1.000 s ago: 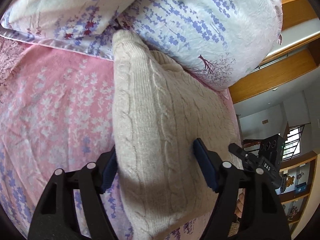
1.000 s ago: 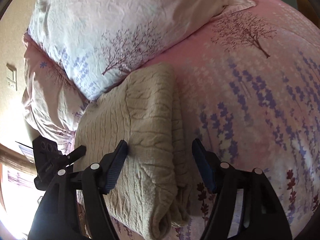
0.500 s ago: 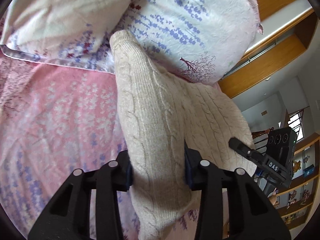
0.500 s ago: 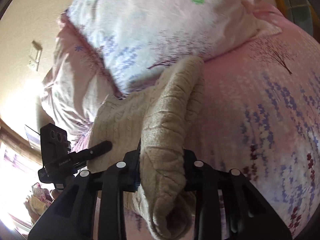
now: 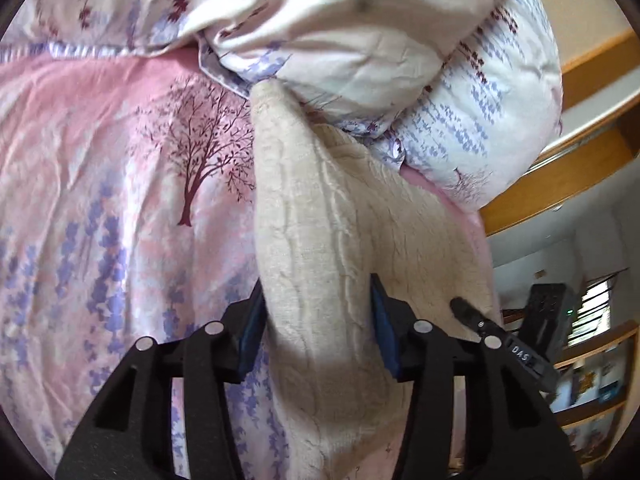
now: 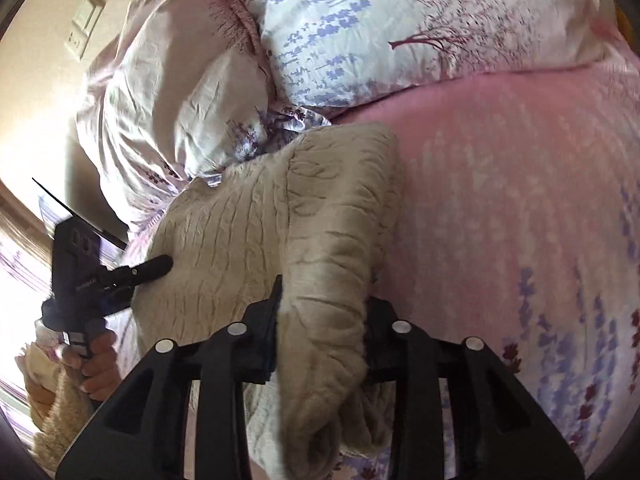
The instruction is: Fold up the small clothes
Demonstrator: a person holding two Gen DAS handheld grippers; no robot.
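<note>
- Two hand-held grippers grip one cream cable-knit sweater (image 5: 320, 216) at the same moment, each clamped on a thick folded edge of it.
- Left hand-held gripper (image 5: 318, 324): its blue pads press on both sides of a bunched roll of knit. The jaws closed hard on the sweater within the last second and have just eased a little wider, with the fabric between them.
- Right hand-held gripper (image 6: 320, 328): its jaws squeeze the opposite folded edge, which bulges out below and rolls over toward the camera. They too have just opened slightly after clamping, and the knit fills the gap between the pads.
- Sweater: folded into a long, thick bundle, it lies on the pink floral bedspread (image 5: 100, 200). Its far end touches the pale pillows (image 5: 360, 40) printed with lavender sprigs and trees, and the near end is lifted in the jaws.
- In the right wrist view the left hand-held gripper appears at the left edge, one black finger (image 6: 154, 266) against the sweater, with the person's hand (image 6: 94, 364) around its handle.
- In the left wrist view the right hand-held gripper's finger (image 5: 466, 309) shows at the sweater's right edge.
- Beyond the bed stand a wooden headboard (image 5: 560, 176) and shelves (image 5: 592, 360).
</note>
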